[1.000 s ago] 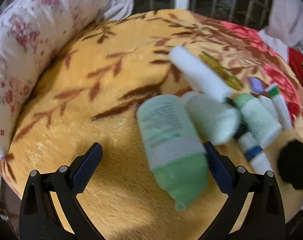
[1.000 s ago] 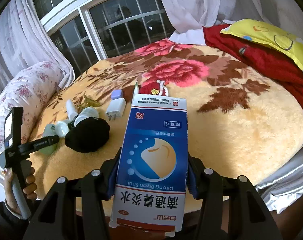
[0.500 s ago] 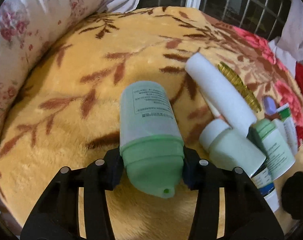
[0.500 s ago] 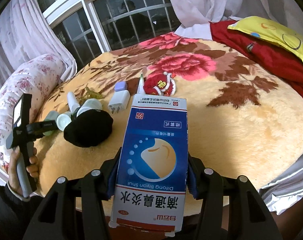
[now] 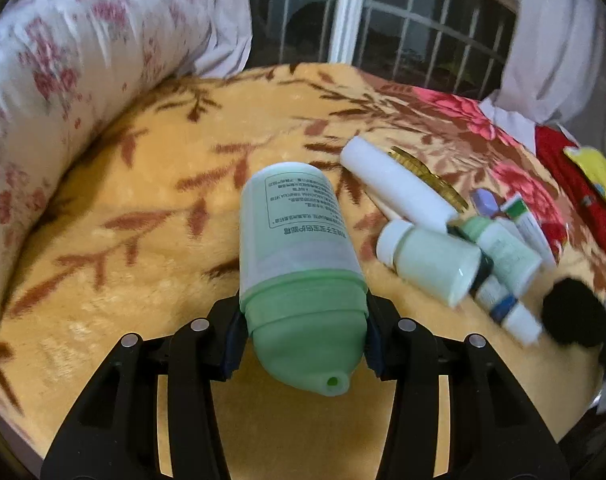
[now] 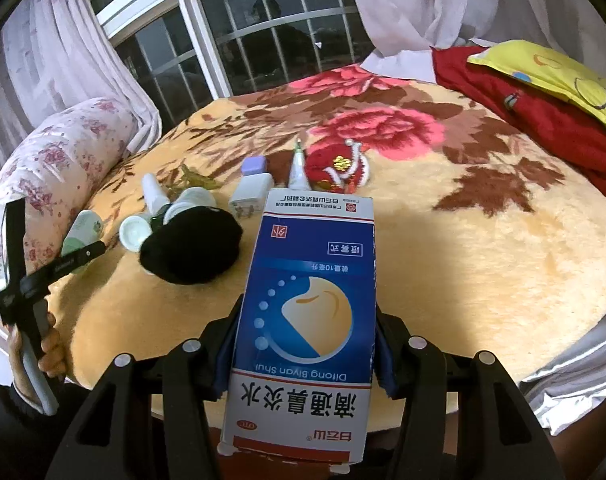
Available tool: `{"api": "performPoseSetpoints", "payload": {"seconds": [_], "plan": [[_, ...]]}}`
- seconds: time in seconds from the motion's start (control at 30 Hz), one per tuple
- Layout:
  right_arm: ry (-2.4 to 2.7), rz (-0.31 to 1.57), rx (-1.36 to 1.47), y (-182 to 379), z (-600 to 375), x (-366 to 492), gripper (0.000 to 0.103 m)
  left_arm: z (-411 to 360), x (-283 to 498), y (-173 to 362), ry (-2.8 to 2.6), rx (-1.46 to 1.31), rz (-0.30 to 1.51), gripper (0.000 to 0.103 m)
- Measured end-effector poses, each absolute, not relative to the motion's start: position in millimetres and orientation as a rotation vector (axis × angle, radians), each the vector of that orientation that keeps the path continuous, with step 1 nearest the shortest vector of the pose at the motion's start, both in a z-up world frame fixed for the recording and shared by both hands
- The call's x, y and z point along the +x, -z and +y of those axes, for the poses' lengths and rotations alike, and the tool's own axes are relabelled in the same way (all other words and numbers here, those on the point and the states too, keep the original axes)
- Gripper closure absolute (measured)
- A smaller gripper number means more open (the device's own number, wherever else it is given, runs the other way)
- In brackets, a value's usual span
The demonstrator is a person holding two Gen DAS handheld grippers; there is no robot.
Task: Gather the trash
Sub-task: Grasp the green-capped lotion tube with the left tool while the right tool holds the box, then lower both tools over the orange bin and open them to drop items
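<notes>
My left gripper is shut on a pale green bottle, gripped at its green cap and lifted off the blanket. The same bottle shows small in the right wrist view, held by the left gripper at the bed's left edge. My right gripper is shut on a blue and white medicine box held above the bed's near edge. More trash lies in a cluster: a white tube, a white-capped bottle, small tubes and a black ball of cloth.
The bed has a yellow floral blanket. A floral bolster lies along the left edge. A red pouch, a white charger, a red cover and a yellow pillow lie farther off. A barred window is behind.
My left gripper has closed on the green bottle and lifted it up from the blanket. The right gripper keeps holding the box, nearly still.
</notes>
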State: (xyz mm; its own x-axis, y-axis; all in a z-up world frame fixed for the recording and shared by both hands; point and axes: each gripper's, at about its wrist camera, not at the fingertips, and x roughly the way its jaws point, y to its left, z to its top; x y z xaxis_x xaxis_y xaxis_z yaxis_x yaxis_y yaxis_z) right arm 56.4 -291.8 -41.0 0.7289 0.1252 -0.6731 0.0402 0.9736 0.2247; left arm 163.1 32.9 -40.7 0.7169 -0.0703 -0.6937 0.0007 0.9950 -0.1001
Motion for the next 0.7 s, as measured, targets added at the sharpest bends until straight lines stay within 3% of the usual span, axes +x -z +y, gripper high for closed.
{"api": "performPoseSetpoints", "payload": {"seconds": [0.7], "plan": [[-0.152, 0.649, 0.140, 7, -238, 5, 0.049, 0, 31, -2, 0.196, -0.036, 0.587, 0.057]]}}
